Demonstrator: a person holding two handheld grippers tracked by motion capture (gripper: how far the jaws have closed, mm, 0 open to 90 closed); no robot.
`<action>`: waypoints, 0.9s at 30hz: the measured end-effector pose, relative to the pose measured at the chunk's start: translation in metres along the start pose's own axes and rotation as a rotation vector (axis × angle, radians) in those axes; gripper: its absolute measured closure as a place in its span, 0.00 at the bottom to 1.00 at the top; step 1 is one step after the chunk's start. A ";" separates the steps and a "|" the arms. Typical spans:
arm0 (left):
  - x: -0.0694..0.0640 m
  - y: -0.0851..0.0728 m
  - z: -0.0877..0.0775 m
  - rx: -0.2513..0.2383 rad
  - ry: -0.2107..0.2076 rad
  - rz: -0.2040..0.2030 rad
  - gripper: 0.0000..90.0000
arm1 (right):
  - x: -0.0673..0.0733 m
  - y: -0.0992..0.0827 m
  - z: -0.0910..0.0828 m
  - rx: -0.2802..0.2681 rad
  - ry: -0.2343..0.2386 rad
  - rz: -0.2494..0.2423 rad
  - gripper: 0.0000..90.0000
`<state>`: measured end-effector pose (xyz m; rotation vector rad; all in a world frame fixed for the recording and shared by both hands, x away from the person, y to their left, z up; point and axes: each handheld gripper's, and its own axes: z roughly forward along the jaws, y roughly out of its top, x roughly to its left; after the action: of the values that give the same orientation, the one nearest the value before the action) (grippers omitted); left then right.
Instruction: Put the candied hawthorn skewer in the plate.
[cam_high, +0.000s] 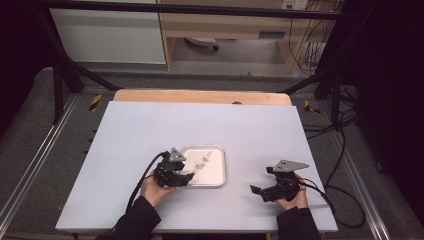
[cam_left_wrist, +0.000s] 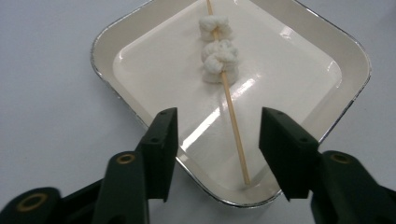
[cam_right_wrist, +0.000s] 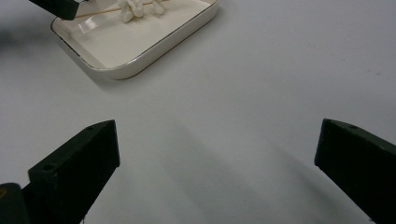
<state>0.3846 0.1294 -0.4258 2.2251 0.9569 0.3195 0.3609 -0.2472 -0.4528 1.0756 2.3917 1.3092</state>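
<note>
Left gripper (cam_left_wrist: 218, 156) jaws standing apart, straddling the skewer (cam_left_wrist: 233, 126) lying in the white tray (cam_left_wrist: 112, 35); release step. Right gripper (cam_right_wrist: 217, 172) idling wide open on the table (cam_right_wrist: 261, 70). Next: lifting left clear without nudging the stick

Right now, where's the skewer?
The skewer lies in the white tray, near end between the open left gripper jaws, untouched; high view: left of centre.

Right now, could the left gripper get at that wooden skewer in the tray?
Probably yes: the left gripper has open jaws on either side of the skewer lying in the tray, with nothing between.
</note>
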 end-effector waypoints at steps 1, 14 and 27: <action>0.001 0.000 -0.001 -0.002 0.000 -0.003 0.45 | 0.000 0.000 0.000 -0.001 0.000 0.001 0.01; 0.010 -0.007 -0.029 -0.026 0.007 0.027 0.15 | -0.001 0.001 -0.002 -0.006 0.000 0.008 0.01; 0.035 -0.045 -0.050 -0.047 0.014 0.021 0.10 | -0.001 0.000 -0.001 0.007 0.000 0.021 0.01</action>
<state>0.3611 0.2016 -0.4212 2.1944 0.9245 0.3638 0.3610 -0.2486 -0.4517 1.1050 2.3930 1.3093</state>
